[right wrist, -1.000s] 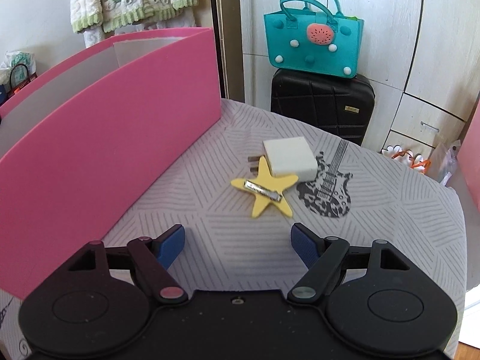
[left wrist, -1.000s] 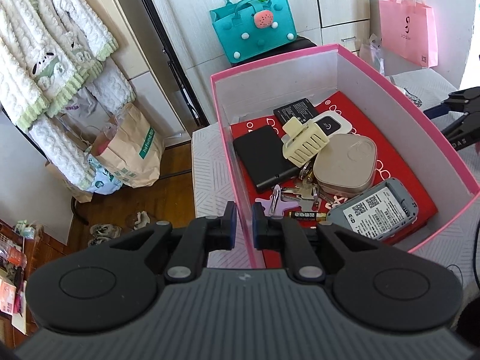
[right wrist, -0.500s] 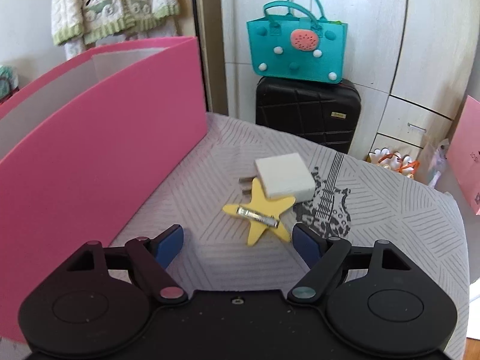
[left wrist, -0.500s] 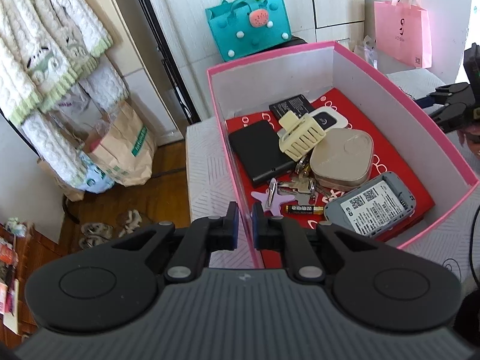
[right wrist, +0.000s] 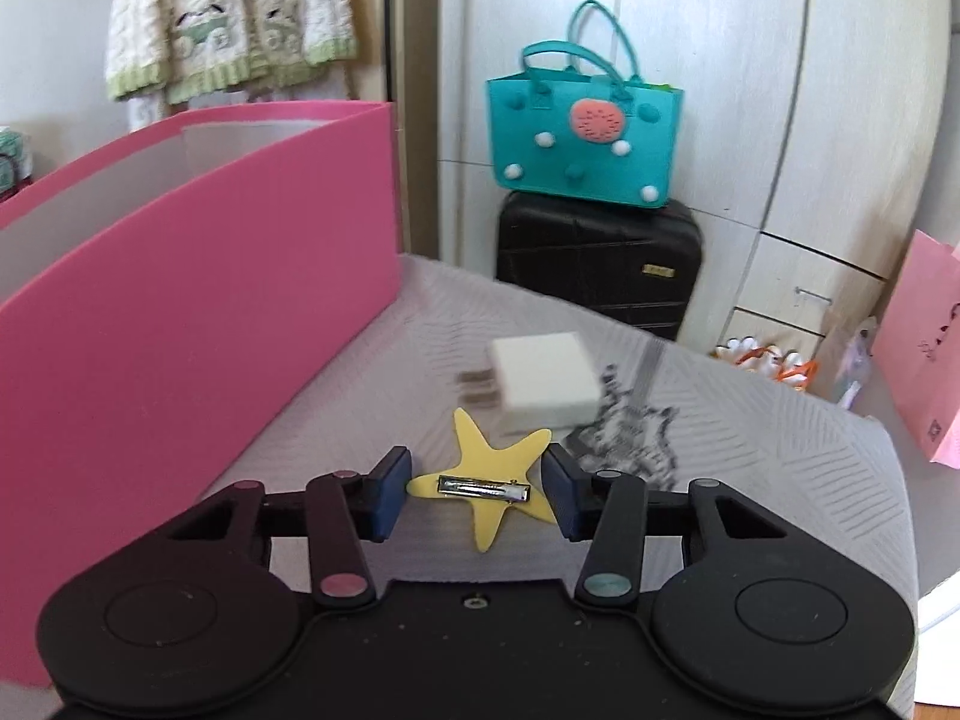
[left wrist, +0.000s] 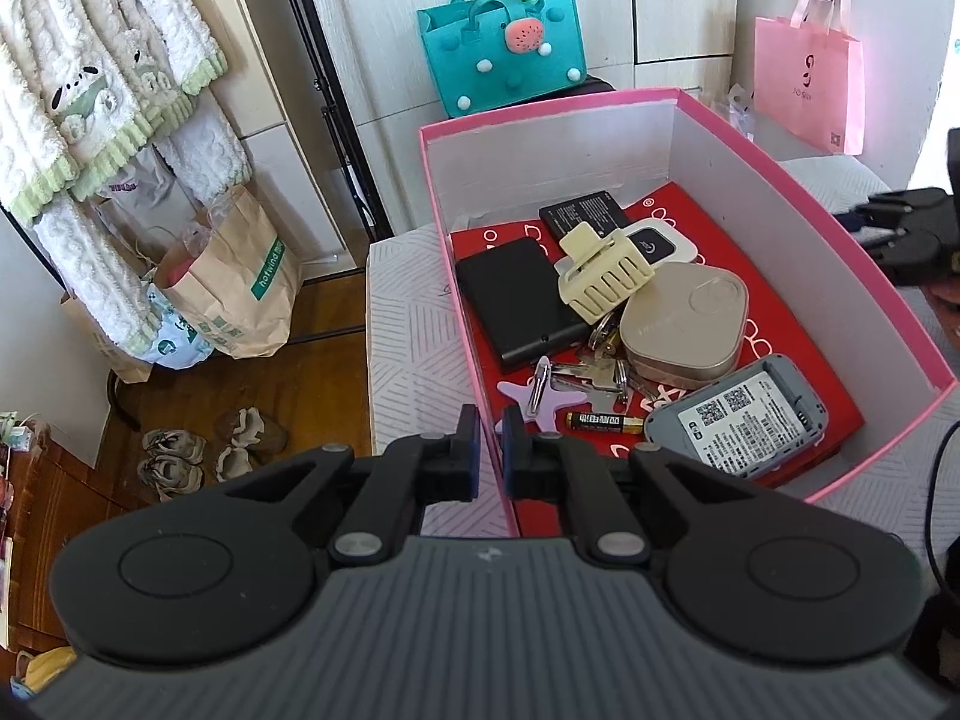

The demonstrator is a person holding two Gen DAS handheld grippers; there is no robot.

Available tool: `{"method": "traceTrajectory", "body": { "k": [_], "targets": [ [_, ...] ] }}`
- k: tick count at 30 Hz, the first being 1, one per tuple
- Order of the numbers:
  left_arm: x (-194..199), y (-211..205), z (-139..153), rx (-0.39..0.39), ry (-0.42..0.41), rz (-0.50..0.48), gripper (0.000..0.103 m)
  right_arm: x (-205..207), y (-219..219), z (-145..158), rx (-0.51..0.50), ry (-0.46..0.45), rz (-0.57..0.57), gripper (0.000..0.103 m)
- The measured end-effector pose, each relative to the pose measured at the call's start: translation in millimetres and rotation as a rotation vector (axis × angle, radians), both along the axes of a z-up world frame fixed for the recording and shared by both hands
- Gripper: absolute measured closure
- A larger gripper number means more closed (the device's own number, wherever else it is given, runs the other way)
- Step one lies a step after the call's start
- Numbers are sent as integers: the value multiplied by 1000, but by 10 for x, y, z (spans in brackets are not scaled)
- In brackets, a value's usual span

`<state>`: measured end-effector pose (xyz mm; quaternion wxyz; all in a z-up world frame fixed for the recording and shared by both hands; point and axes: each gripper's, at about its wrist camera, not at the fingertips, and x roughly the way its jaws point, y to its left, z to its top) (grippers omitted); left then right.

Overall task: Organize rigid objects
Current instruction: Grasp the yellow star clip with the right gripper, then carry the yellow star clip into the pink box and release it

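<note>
My left gripper (left wrist: pixel 492 450) is shut on the near wall of the pink box (left wrist: pixel 552 162). Inside the box lie a black power bank (left wrist: pixel 516 300), a cream claw clip (left wrist: pixel 603 276), a beige case (left wrist: pixel 684 324), keys (left wrist: pixel 594 375), a purple star clip (left wrist: pixel 540 396), a battery (left wrist: pixel 603 420) and a grey router (left wrist: pixel 738 420). On the table right of the box (right wrist: pixel 180 312), my right gripper (right wrist: pixel 477 495) has its jaws closing on a yellow star hair clip (right wrist: pixel 480 462), with the pads at the star's side tips. A white charger (right wrist: pixel 546 378) lies just beyond the star.
A teal bag (right wrist: pixel 582 138) sits on a black suitcase (right wrist: pixel 600 258) behind the table. A pink paper bag (left wrist: pixel 807 84) hangs at the right. The table ends left of the box, above a brown paper bag (left wrist: pixel 234 294) and shoes on the floor.
My right gripper has come forward over the yellow star, and its jaws have narrowed from wide open to the star's tips. The left gripper stays clamped on the box wall.
</note>
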<state>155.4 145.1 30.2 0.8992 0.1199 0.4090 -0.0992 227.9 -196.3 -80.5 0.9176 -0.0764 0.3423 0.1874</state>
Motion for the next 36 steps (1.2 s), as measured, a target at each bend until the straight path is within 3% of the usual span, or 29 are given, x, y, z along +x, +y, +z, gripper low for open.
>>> {"method": "traceTrajectory", "body": {
  "k": [4, 10, 16, 21, 25, 28, 30, 36],
  "targets": [
    [4, 10, 11, 0, -5, 2, 97, -233, 84, 163, 5, -47, 37, 50],
    [3, 28, 45, -21, -18, 7, 97, -673, 192, 731, 166, -159, 133, 49],
    [31, 14, 40, -27, -30, 19, 97, -817, 490, 1068, 268, -166, 272, 49],
    [19, 20, 33, -30, -32, 28, 97, -604, 899, 1030, 327, 47, 419, 49],
    [0, -11, 34, -9, -41, 30, 97, -478, 1217, 779, 343, 205, 438, 49],
    [-7, -13, 32, -8, -46, 28, 97, -377, 1246, 639, 459, 311, 440, 39],
    [1, -5, 39, -11, -44, 27, 97, -337, 1160, 643, 514, 316, 431, 39],
    [17, 11, 38, -26, -44, 17, 97, -475, 754, 853, 514, 136, 370, 31]
  ]
}}
